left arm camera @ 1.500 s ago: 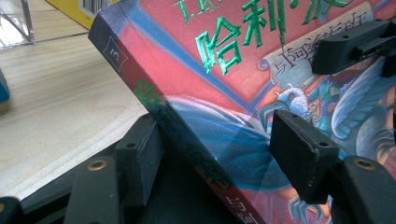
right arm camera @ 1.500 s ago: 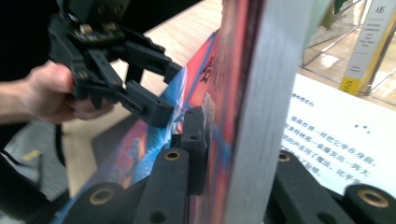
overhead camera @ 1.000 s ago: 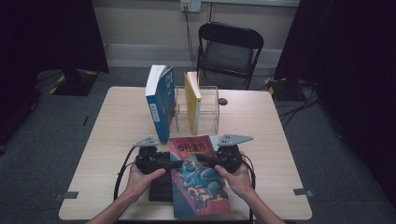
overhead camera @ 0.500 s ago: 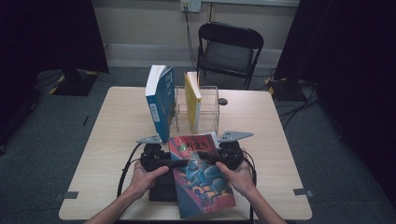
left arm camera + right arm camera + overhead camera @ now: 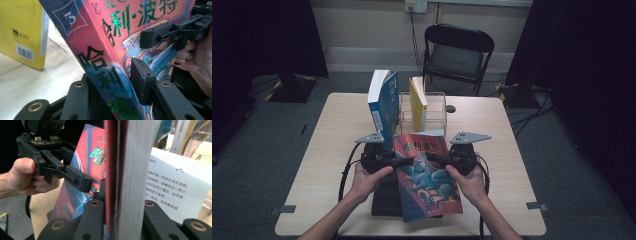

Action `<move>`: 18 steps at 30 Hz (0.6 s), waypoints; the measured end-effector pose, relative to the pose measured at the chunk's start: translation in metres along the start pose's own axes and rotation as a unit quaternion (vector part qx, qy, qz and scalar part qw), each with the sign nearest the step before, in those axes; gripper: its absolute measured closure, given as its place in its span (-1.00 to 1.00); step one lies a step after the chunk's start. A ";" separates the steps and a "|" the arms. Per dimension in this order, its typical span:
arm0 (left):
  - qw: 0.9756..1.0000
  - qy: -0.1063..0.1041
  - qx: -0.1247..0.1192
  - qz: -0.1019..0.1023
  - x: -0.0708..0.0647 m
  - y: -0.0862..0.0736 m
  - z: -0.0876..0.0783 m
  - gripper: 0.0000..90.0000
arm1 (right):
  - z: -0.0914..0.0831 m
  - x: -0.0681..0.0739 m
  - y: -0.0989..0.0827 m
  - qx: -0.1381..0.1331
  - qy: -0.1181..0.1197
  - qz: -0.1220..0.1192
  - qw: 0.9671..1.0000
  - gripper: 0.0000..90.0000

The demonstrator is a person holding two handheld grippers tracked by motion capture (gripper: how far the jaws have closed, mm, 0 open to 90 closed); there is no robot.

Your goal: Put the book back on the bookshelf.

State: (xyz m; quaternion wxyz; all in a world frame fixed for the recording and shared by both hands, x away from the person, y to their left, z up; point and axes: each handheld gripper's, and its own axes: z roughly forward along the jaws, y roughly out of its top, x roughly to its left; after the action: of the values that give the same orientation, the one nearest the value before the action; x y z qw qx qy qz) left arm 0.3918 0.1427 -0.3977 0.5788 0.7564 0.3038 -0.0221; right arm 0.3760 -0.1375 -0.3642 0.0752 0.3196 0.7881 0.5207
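Observation:
A thick book [image 5: 427,175] with a red and blue cover is held between both grippers above the table's near edge, tilted with its far end raised. My left gripper [image 5: 404,161] has just been closing with the book's spine [image 5: 110,75] between its jaws, and one pad [image 5: 140,77] presses on the cover. My right gripper [image 5: 434,156] is shut on the book's page edge [image 5: 130,182], one jaw on the cover side and one on the back. In the right gripper view the left gripper [image 5: 75,178] reaches in over the cover.
A blue book [image 5: 384,102] and a yellow book [image 5: 418,102] stand upright by a clear rack [image 5: 437,107] at the table's middle. A flat black item [image 5: 387,200] lies under the held book. A black chair [image 5: 457,50] stands beyond the wooden table [image 5: 327,150].
Both hands have risen and lifted the book off the black item, tipping its far end up. The left gripper's jaws have narrowed onto the spine.

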 end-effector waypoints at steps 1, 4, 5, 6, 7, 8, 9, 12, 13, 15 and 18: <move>1.000 0.003 0.000 0.006 -0.002 0.004 -0.002 0.39 | -0.001 0.000 0.003 -0.006 0.002 0.001 1.000 0.78; 0.999 0.019 -0.013 0.039 -0.008 0.014 -0.010 0.43 | -0.004 0.003 0.010 -0.024 0.003 -0.007 1.000 0.78; 0.998 0.021 -0.016 0.052 -0.009 0.019 -0.014 0.45 | -0.005 0.005 0.014 -0.030 0.003 -0.012 0.999 0.78; 0.998 0.024 -0.023 0.055 -0.010 0.021 -0.017 0.47 | -0.006 0.007 0.017 -0.042 0.006 -0.015 0.999 0.78; 0.998 0.025 -0.028 0.053 -0.010 0.023 -0.019 0.50 | -0.006 0.008 0.018 -0.049 0.007 -0.017 0.999 0.78; 0.997 0.028 -0.033 0.061 -0.011 0.026 -0.022 0.52 | -0.007 0.009 0.020 -0.054 0.008 -0.017 0.998 0.78; 0.996 0.040 -0.048 0.069 -0.015 0.027 -0.024 0.53 | -0.007 0.010 0.022 -0.061 0.008 -0.021 0.998 0.78; 0.993 0.055 -0.063 0.086 -0.020 0.030 -0.028 0.58 | -0.007 0.013 0.025 -0.094 0.007 -0.031 0.995 0.78; 0.993 0.052 -0.066 0.086 -0.020 0.029 -0.028 0.59 | -0.008 0.014 0.024 -0.101 0.009 -0.033 0.994 0.78; 0.992 0.051 -0.070 0.089 -0.021 0.026 -0.027 0.60 | -0.008 0.014 0.021 -0.099 0.008 -0.040 0.994 0.78; 0.992 0.048 -0.084 0.080 -0.026 0.021 -0.026 0.64 | -0.011 0.012 0.018 -0.096 0.017 -0.041 0.994 0.75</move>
State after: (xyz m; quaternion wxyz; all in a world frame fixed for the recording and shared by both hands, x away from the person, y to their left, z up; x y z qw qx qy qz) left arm 0.3729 0.1515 -0.3607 0.6249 0.7271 0.2709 0.0863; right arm 0.3700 -0.1343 -0.3411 0.1135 0.2698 0.7477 0.5960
